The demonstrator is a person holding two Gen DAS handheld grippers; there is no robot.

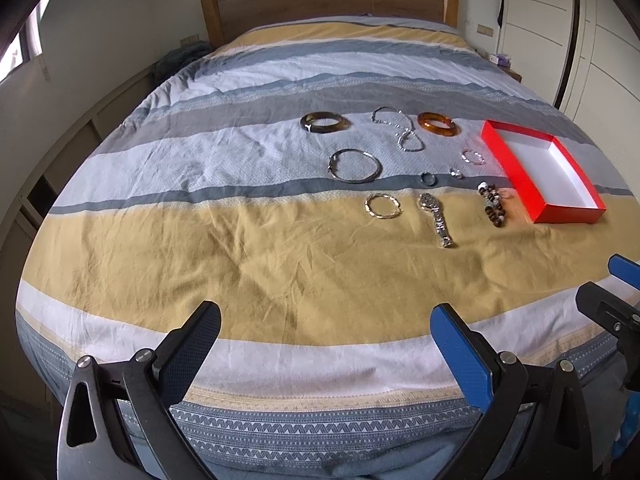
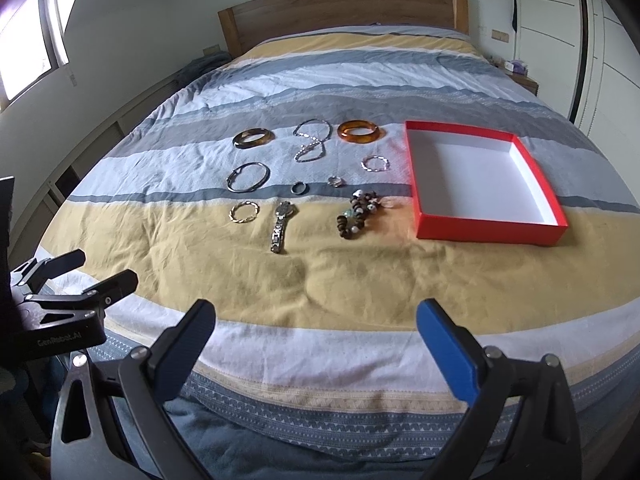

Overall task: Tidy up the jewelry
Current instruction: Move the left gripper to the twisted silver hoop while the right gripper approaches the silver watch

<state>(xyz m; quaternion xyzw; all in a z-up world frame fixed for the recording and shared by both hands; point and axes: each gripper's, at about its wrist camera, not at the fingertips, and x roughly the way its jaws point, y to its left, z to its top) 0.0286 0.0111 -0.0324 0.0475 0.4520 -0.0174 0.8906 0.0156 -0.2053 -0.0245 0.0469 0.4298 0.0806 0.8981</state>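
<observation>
Several pieces of jewelry lie on the striped bed cover: a brown bangle [image 1: 323,123], an orange bangle [image 2: 358,131], a silver chain [image 2: 311,139], a thin silver bangle [image 1: 355,165], a gold bracelet [image 2: 243,212], a watch [image 2: 281,226], a beaded bracelet [image 2: 359,213] and small rings [image 2: 299,188]. An empty red box [image 2: 547,227] with a white inside sits to their right. My left gripper [image 1: 326,334] and right gripper [image 2: 316,330] are both open and empty, over the bed's near edge, well short of the jewelry.
The bed [image 1: 260,264] has a wooden headboard [image 1: 328,0] at the far end. White wardrobes [image 2: 600,60] stand on the right and a nightstand [image 2: 520,76] beside the bed. A window [image 2: 28,40] is on the left wall.
</observation>
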